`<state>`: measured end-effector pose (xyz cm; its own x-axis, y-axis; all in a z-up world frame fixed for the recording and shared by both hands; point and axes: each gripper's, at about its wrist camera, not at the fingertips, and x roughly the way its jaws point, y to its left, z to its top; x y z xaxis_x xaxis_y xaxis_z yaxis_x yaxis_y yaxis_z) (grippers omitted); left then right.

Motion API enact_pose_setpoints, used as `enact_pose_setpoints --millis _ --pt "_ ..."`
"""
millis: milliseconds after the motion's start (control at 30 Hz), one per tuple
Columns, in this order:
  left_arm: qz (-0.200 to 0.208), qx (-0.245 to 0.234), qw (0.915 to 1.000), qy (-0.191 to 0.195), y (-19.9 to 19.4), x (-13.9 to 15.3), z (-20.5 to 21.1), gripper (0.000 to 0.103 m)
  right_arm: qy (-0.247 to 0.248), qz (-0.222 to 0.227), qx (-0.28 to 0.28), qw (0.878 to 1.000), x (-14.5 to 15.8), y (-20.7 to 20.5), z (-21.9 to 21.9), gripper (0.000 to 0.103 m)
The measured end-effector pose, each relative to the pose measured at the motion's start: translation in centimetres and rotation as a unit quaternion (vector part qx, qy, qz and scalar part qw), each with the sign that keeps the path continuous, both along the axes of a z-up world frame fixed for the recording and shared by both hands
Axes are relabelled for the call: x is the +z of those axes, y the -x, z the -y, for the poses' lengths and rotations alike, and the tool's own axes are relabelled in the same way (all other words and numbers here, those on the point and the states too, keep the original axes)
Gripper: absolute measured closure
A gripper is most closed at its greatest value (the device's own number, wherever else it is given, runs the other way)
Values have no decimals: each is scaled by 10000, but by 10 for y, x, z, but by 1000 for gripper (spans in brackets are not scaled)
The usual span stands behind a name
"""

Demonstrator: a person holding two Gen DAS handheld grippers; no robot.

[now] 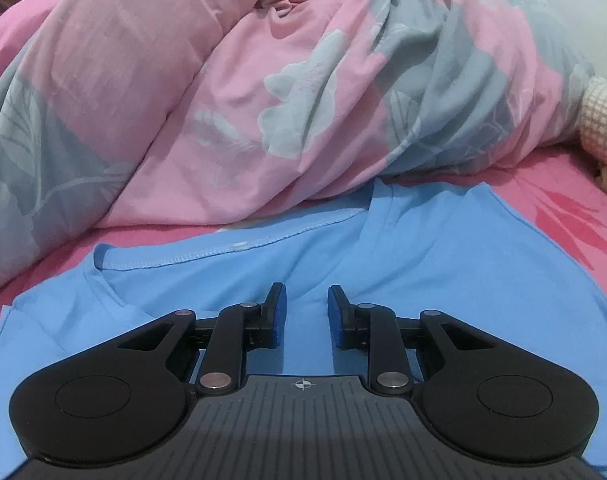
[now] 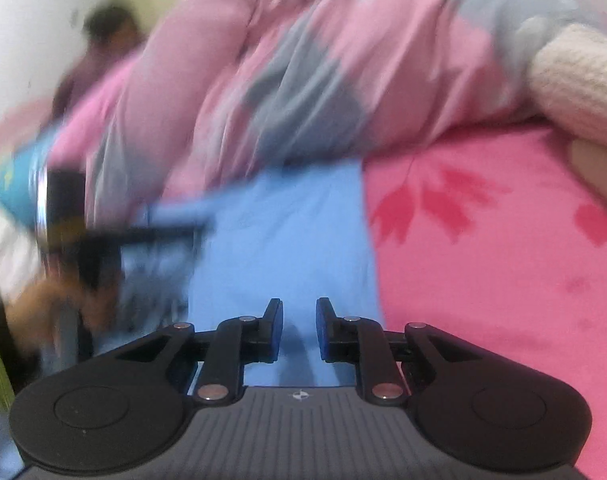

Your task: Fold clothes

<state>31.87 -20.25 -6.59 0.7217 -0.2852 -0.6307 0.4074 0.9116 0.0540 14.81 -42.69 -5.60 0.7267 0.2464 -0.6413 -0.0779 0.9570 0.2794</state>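
Both jaws stand narrowly apart and hold nothing: the left gripper (image 1: 305, 307) hangs over the blue shirt (image 1: 423, 248) near its stitched hem (image 1: 231, 249), the right gripper (image 2: 299, 320) over the shirt's right edge. For a clean fold, pinch one layer at the edge. The shirt lies on the pink sheet (image 2: 483, 280), just before the quilt (image 1: 263, 80).

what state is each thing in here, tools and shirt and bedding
left tool: open, nothing between its fingers, over the shirt
right tool: open, holding nothing, view blurred
blue shirt: spread on the bed, partly folded over, hem seam showing
floral duvet: bunched in a heap behind the shirt
pink sheet: lying flat under the shirt
cream knit item: lying at the bed's edge by the duvet
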Motion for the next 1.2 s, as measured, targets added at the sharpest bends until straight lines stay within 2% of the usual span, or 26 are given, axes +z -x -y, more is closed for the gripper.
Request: enact_pose_setpoints --millis 133,300,433,500,667,700,800,900,1033,1100,1167,1200 --pt "10 71 9999 -113 1 4 1 77 163 30 228 9996 8 24 -3 83" --pt "-19 206 9995 -245 6 16 -6 77 -215 143 -172 9995 19 62 16 83" --pt "214 212 9992 -272 49 67 -50 76 -603 528 -417 9959 37 111 28 83" --pt "404 245 9982 -375 81 103 -80 68 -651 733 -418 9943 48 139 29 83" --pt "869 467 9946 -333 164 186 -162 53 -751 974 -412 9916 80 199 24 83" --pt "945 544 9934 -350 181 199 -179 46 -755 1034 -419 9909 88 210 21 83" --pt "1077 840 9901 -318 229 227 -224 33 -875 1279 -403 9871 113 241 13 82" --pt "1064 915 9898 -234 267 226 -251 30 -1212 1392 -301 9824 129 261 3 61" --pt "827 925 9922 83 303 186 -275 29 -1412 1134 -94 9834 130 262 -21 61" --pt "651 872 9938 247 317 157 -279 21 -1389 802 27 9871 119 252 -41 61" --pt "470 821 9950 314 328 121 -277 20 -1214 495 151 9913 105 242 -64 61" --pt "367 805 9957 280 332 104 -273 20 -977 390 197 9943 97 236 -77 61"
